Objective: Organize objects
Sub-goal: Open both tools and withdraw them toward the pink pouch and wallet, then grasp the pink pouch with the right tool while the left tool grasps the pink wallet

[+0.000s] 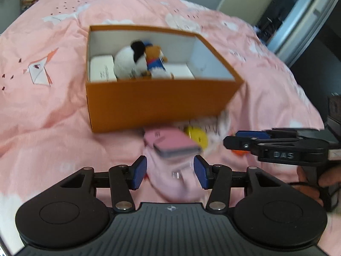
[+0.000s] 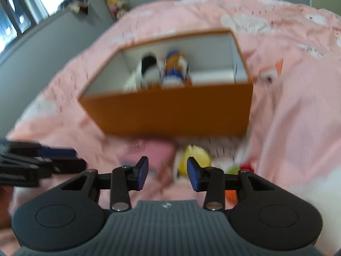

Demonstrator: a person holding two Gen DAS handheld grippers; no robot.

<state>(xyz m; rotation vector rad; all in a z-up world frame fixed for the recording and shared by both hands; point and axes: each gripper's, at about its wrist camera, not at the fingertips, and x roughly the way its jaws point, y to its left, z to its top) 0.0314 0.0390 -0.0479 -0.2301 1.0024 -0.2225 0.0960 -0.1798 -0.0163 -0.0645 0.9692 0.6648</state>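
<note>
Pink and soft, nearest of all, a sock-like bundle of cloth (image 1: 177,181) lies right between the spread jaws of the left gripper (image 1: 170,171), the blue pads (image 1: 140,170) clear of it on both sides, nothing pinched. It looks light and floppy, so my call is to bunch it in the middle, where the folds give the pads something to bite. Just ahead of those jaws sits a flat pink case (image 1: 174,145), stiff-looking with a smooth face, likely slippery; its thin edges seem the surest hold. Beyond the right pad is a round yellow thing (image 1: 197,136), too blurred to name. Over on the other side, the right gripper (image 2: 167,173) also stands apart and empty, that same yellow piece (image 2: 196,156) just past its right pad, and something orange (image 2: 231,195) tucked low behind its right finger. All of this rests on the pink bedspread (image 1: 53,106). Farther on, straight ahead of both pairs of jaws, the orange box (image 1: 157,104) stands open-topped: inside, a black-and-white plush (image 1: 130,61) leans against a brown plush in blue (image 1: 155,60), with white flat packages (image 1: 102,68) beside them. Room remains at the box's right end.
</note>
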